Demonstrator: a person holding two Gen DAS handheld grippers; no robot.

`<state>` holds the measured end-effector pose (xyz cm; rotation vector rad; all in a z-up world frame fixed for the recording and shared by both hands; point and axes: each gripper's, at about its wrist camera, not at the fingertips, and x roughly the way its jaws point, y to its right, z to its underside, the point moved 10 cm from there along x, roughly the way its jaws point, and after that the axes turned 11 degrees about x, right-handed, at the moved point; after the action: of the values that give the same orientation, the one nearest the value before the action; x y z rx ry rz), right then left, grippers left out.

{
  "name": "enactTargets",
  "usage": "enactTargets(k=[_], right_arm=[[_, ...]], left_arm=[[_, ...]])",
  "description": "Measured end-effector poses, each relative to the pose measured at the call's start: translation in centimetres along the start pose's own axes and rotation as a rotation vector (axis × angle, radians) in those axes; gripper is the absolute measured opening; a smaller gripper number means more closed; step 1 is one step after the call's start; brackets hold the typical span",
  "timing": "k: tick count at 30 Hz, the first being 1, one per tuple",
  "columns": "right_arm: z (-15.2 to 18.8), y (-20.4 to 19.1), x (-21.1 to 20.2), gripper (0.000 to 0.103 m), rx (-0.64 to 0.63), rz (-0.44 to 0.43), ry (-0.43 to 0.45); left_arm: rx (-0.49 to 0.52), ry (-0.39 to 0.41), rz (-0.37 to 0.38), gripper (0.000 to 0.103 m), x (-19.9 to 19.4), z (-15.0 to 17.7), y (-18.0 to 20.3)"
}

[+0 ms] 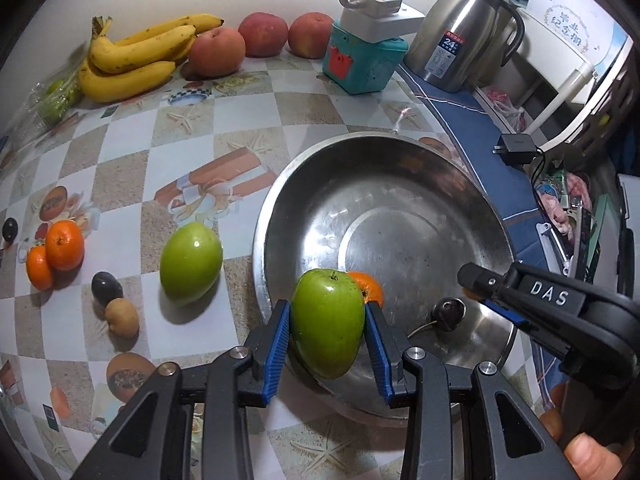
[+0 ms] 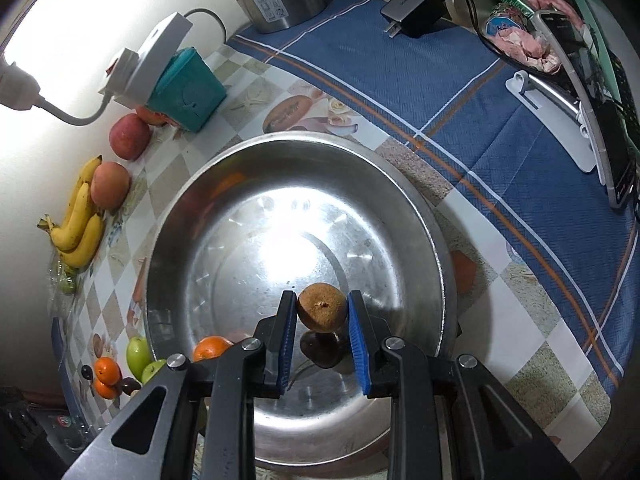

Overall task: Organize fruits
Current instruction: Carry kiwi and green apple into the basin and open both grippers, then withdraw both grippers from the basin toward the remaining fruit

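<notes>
My left gripper (image 1: 327,338) is shut on a green fruit (image 1: 326,320) and holds it over the near rim of a steel bowl (image 1: 400,160). An orange (image 1: 370,286) and a dark cherry (image 1: 450,314) lie in the bowl. My right gripper (image 2: 322,312) is shut on a small brown fruit (image 2: 322,306) above the bowl (image 2: 224,168), over the dark cherry (image 2: 320,350); it also shows in the left wrist view (image 1: 480,284). The orange (image 2: 212,347) lies at the bowl's near left.
On the table lie another green fruit (image 1: 191,264), two oranges (image 1: 64,245), a dark fruit (image 1: 106,288), a brown fruit (image 1: 122,317), bananas (image 1: 132,56) and three peaches (image 1: 218,50). A teal box (image 1: 364,62), steel kettle (image 1: 464,28) and charger (image 1: 516,148) stand behind.
</notes>
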<state>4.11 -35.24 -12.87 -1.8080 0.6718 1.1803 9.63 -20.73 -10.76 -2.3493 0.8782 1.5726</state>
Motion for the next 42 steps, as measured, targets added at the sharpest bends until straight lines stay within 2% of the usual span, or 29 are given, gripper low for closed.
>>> enactTargets(k=[10, 19, 24, 26, 29, 32, 33, 36, 39, 42], right_arm=[[0.1, 0.6, 0.6, 0.027, 0.006, 0.026, -0.011], [0.0, 0.9, 0.7, 0.027, 0.014, 0.043, -0.009], [-0.2, 0.9, 0.2, 0.030, 0.013, 0.045, 0.002], [-0.3, 0.8, -0.1, 0.035, 0.012, 0.047, 0.013], [-0.4, 0.4, -0.6, 0.037, -0.001, 0.045, 0.026], [-0.4, -0.4, -1.1, 0.039, -0.023, 0.040, 0.037], [-0.3, -0.7, -1.3, 0.041, -0.031, 0.037, 0.039], [0.0, -1.4, -1.6, 0.066, -0.051, 0.028, 0.044], [0.3, -2.0, -1.9, 0.067, -0.077, 0.016, 0.043], [0.7, -2.4, -2.0, 0.072, -0.098, 0.015, 0.039]], left_arm=[[-0.029, 0.027, -0.016, 0.040, 0.4, -1.3, -0.9], [-0.035, 0.026, 0.002, 0.041, 1.0, -1.4, -1.0], [-0.037, 0.040, 0.019, 0.055, 0.4, -1.6, -0.8], [-0.029, 0.044, -0.003, 0.062, 0.1, -1.7, -0.8], [-0.032, 0.056, 0.003, 0.063, -0.6, -2.0, -0.8], [-0.047, 0.065, -0.006, 0.073, -1.3, -2.2, -1.4], [-0.052, 0.066, -0.023, 0.078, -1.6, -2.2, -1.7], [-0.077, 0.069, -0.076, 0.088, -2.3, -2.2, -3.2], [-0.138, 0.053, -0.128, 0.103, -2.7, -1.6, -5.5], [-0.210, 0.024, -0.163, 0.103, -2.8, -0.5, -7.6]])
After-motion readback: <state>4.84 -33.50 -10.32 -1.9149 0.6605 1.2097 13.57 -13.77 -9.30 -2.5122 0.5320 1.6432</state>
